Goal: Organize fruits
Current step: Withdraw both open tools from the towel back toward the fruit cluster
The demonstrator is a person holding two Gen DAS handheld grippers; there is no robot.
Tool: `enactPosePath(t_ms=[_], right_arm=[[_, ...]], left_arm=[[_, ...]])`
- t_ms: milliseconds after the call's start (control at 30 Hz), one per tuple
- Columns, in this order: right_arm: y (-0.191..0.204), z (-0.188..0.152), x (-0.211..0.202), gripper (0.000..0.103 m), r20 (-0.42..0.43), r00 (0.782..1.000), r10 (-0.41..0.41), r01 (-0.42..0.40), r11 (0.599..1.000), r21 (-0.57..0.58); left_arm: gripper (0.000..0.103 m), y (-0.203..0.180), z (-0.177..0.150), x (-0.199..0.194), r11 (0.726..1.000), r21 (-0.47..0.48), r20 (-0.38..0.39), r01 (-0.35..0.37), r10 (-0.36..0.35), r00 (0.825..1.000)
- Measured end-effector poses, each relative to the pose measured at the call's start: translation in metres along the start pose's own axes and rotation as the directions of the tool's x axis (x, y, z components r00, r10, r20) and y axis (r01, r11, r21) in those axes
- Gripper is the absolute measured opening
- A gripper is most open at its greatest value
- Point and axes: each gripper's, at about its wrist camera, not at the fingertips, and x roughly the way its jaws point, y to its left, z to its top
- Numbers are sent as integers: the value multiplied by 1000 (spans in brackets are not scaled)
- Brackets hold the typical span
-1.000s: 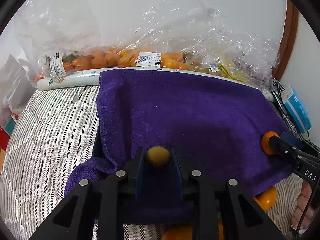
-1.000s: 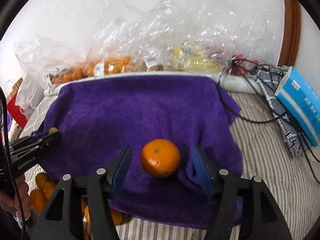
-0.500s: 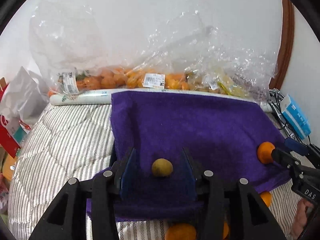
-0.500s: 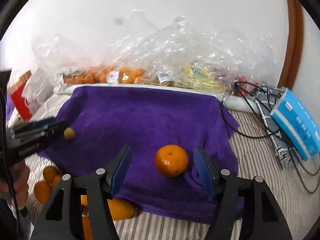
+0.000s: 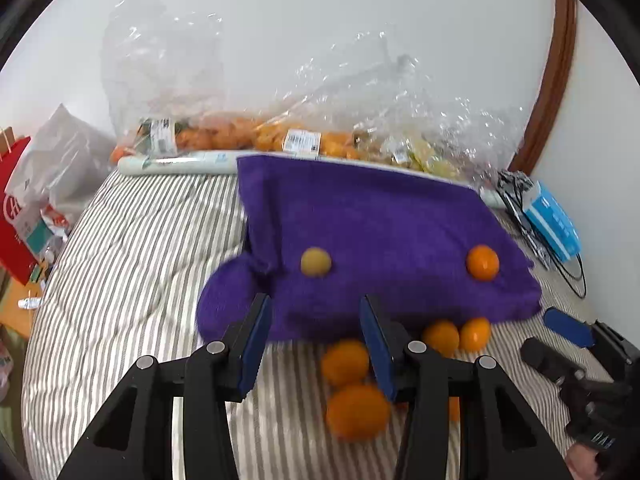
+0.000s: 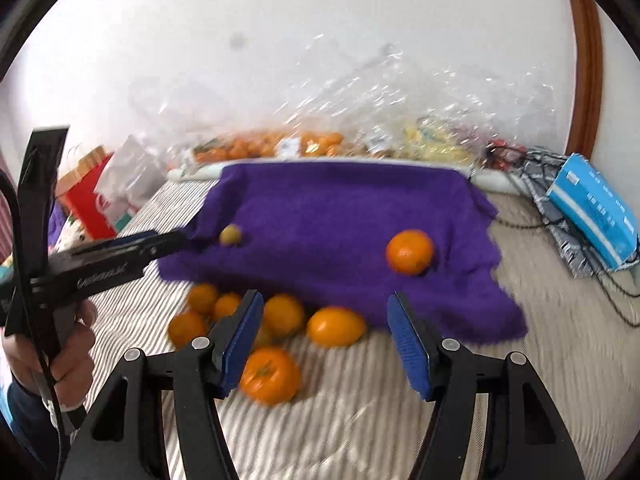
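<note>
A purple towel (image 5: 380, 232) lies spread on the striped bed; it also shows in the right wrist view (image 6: 340, 216). A small yellow-green fruit (image 5: 316, 261) sits on its left part and an orange mandarin (image 5: 482, 262) on its right part; the right wrist view shows the yellow-green fruit (image 6: 231, 235) and the mandarin (image 6: 409, 251). Several loose oranges (image 5: 356, 408) lie on the bed in front of the towel, also in the right wrist view (image 6: 270, 374). My left gripper (image 5: 316, 344) is open and empty, short of the towel's front edge. My right gripper (image 6: 326, 344) is open and empty above the loose oranges.
Clear plastic bags of oranges (image 5: 248, 140) line the wall behind the towel. A blue box (image 6: 596, 208) and black cables (image 6: 560, 224) lie at the right. A red paper bag (image 5: 16, 216) and white bags stand at the left of the bed.
Both grippers have let go of their fruit and pulled back from the towel. The yellow-green fruit and the mandarin now rest on the towel, and the loose oranges have come into view.
</note>
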Motion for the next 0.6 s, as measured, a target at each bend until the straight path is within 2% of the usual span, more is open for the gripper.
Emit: enactPosePath(t_ms=[100, 233, 300, 433, 600], right_arm=[[18, -15, -1, 65, -19, 1000, 18, -18, 999, -30], [35, -29, 3, 64, -38, 999, 0, -2, 998, -56], [39, -35, 5, 64, -50, 999, -5, 2, 998, -57], [41, -43, 10, 62, -67, 997, -29, 25, 998, -62], [38, -47, 22, 57, -92, 995, -49, 46, 998, -39]], left_arm=[[44, 3, -15, -14, 1000, 5, 4, -10, 10, 1000], [44, 7, -27, -23, 1000, -3, -17, -1, 1, 1000], [44, 10, -32, -25, 1000, -10, -43, -7, 7, 999], [46, 13, -37, -30, 1000, -15, -59, 13, -14, 998], [47, 16, -45, -34, 1000, -11, -74, 3, -4, 997]])
